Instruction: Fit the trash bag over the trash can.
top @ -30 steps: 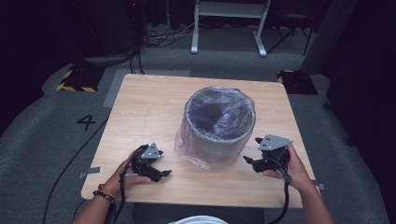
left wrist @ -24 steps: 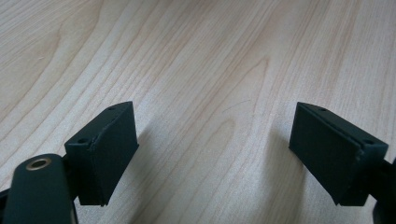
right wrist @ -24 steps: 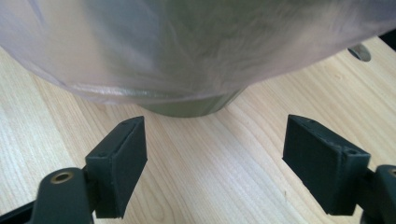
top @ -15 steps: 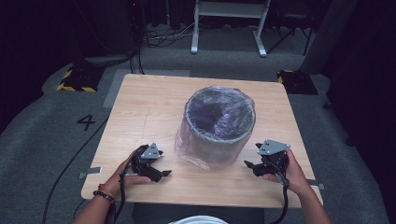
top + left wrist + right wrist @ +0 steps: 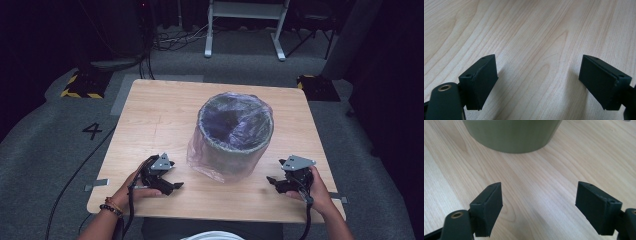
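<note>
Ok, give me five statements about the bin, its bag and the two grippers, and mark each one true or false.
1. The bin stands upright on the wooden table. True.
2. The clear plastic bag lies flat on the table beside the bin. False: it lines the bin, folds over the rim and hangs down the outside.
3. The left gripper has its jaws open with nothing between them. True.
4. The right gripper is shut on the bin's rim. False: its jaws are open, low over the table and apart from the bin.
5. The bin is packed full of rubbish. False: the inside looks dark and empty as far as the high view shows.
</note>
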A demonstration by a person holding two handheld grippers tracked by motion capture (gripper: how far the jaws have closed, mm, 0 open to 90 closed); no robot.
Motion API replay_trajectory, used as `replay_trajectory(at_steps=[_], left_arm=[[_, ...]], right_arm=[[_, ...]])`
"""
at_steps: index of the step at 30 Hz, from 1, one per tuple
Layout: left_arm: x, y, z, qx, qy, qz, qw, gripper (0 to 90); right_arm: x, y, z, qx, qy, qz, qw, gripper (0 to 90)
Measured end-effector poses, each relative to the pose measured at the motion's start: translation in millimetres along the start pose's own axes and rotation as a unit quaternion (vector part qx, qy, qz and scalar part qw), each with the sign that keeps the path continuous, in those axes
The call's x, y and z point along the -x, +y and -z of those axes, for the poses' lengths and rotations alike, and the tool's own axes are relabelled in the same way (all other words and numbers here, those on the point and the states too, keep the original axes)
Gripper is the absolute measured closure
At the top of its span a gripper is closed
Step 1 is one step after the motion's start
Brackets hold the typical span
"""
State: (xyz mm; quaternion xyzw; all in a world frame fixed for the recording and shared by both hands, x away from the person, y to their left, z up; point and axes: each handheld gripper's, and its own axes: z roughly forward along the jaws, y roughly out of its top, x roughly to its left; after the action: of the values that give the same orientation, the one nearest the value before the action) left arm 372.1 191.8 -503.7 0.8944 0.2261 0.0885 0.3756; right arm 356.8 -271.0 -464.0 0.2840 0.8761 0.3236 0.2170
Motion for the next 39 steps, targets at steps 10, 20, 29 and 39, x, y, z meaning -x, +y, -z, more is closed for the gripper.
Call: replay_trajectory(at_steps=[10,20,29,39], left_arm=[[0.0,0.0,0.0,0.000,0.000,0.000,1.0000,15.0],[-0.1,0.0,0.0,0.000,0.000,0.000,1.0000,15.0],[-0.4,0.4,-0.3,0.000,0.001,0.001,1.0000,15.0],[-0.5,0.5,-0.7,0.001,0.001,0.002,1.0000,15.0]], right_arm=[[8.4,-29.8,4.7,0.014,0.007,-0.049,0.9987,21.7],[17.8,-59.5,9.4,0.022,0.000,-0.106,0.9941,21.2],[26.6,-78.8,14.1,0.015,-0.020,-0.154,0.9877,17.6],[30.6,-82.9,16.9,0.014,-0.034,-0.168,0.9851,17.4]])
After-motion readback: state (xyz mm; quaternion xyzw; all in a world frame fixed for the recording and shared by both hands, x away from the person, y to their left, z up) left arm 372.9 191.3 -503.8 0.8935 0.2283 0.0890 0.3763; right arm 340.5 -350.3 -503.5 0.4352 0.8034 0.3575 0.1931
